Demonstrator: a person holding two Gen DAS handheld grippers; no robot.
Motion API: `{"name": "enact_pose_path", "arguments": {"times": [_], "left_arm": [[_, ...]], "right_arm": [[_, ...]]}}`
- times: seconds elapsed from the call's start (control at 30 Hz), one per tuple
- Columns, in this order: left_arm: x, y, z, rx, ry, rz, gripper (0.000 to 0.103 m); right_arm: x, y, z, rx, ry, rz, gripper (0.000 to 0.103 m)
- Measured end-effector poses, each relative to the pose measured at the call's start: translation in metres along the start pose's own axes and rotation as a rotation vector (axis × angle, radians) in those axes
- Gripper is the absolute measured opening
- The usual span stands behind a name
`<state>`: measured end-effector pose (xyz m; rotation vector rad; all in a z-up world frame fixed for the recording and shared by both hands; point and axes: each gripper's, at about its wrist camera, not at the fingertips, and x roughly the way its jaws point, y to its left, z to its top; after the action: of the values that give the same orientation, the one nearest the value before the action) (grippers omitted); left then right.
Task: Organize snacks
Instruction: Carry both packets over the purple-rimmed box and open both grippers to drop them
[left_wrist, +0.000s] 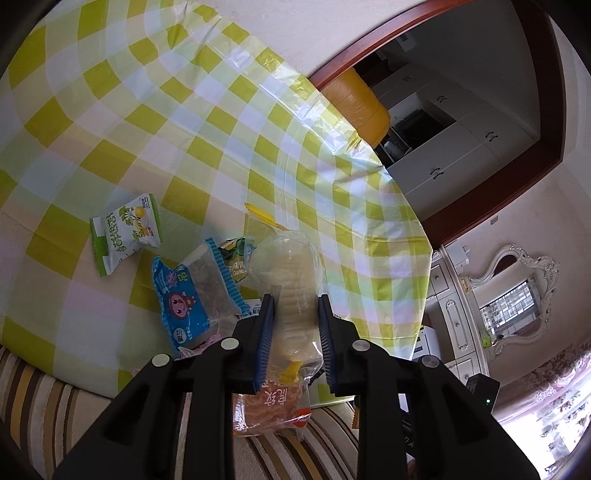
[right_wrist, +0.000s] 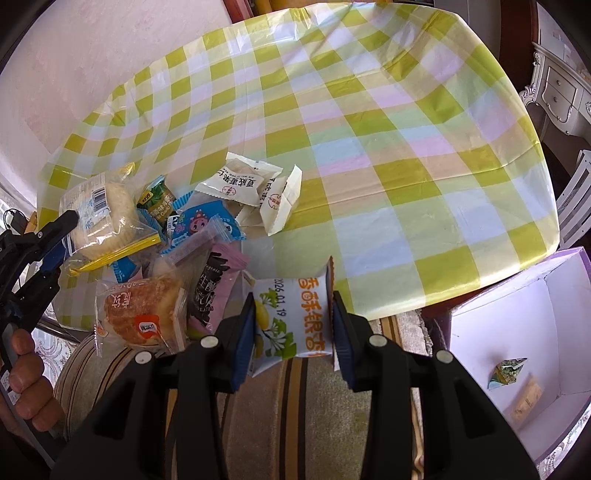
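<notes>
The left gripper (left_wrist: 295, 314) clamps a clear bag of pale wafers (left_wrist: 291, 280); only the right view shows the right gripper (right_wrist: 294, 321) squeezing a white ginkgo-print packet (right_wrist: 291, 321) near an open white cardboard box (right_wrist: 517, 325).

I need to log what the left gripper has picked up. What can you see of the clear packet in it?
The clear packet is a see-through plastic wrapper around a pale, ridged, roundish cake. A white label with a barcode sits on one face, and a yellow strip runs along one sealed end. The left gripper is shut on it, a blue pad pressing each side, so it stands lengthwise between the fingers. It sits at the near edge of the snack pile; whether it still touches the packets beneath, I cannot tell.
</notes>
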<state>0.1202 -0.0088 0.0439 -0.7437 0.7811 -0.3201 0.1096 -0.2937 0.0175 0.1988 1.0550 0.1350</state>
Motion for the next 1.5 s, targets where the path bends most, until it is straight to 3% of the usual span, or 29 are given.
{"name": "enact_pose_path", "arguments": {"times": [0.2, 0.6, 0.87, 1.17, 1.37, 1.5], "left_arm": [[0.001, -0.024, -0.008, 0.031, 0.035, -0.059, 0.023], [0.069, -0.097, -0.068, 0.13, 0.281, -0.176, 0.022], [0.122, -0.157, -0.115, 0.268, 0.436, -0.202, 0.022], [0.187, -0.196, -0.184, 0.417, 0.662, -0.098, 0.022], [0.214, -0.204, -0.215, 0.503, 0.75, -0.011, 0.022], [0.221, -0.2, -0.219, 0.5, 0.775, 0.002, 0.025]], "right_arm": [[-0.007, -0.011, 0.0, 0.021, -0.009, 0.006, 0.039], [-0.03, -0.057, -0.005, 0.105, -0.058, -0.03, 0.039], [-0.043, -0.125, -0.023, 0.23, -0.063, -0.094, 0.039], [-0.041, -0.193, -0.05, 0.359, -0.039, -0.163, 0.039], [-0.022, -0.222, -0.072, 0.419, 0.027, -0.184, 0.041], [-0.011, -0.23, -0.083, 0.447, 0.066, -0.187, 0.056]]}}
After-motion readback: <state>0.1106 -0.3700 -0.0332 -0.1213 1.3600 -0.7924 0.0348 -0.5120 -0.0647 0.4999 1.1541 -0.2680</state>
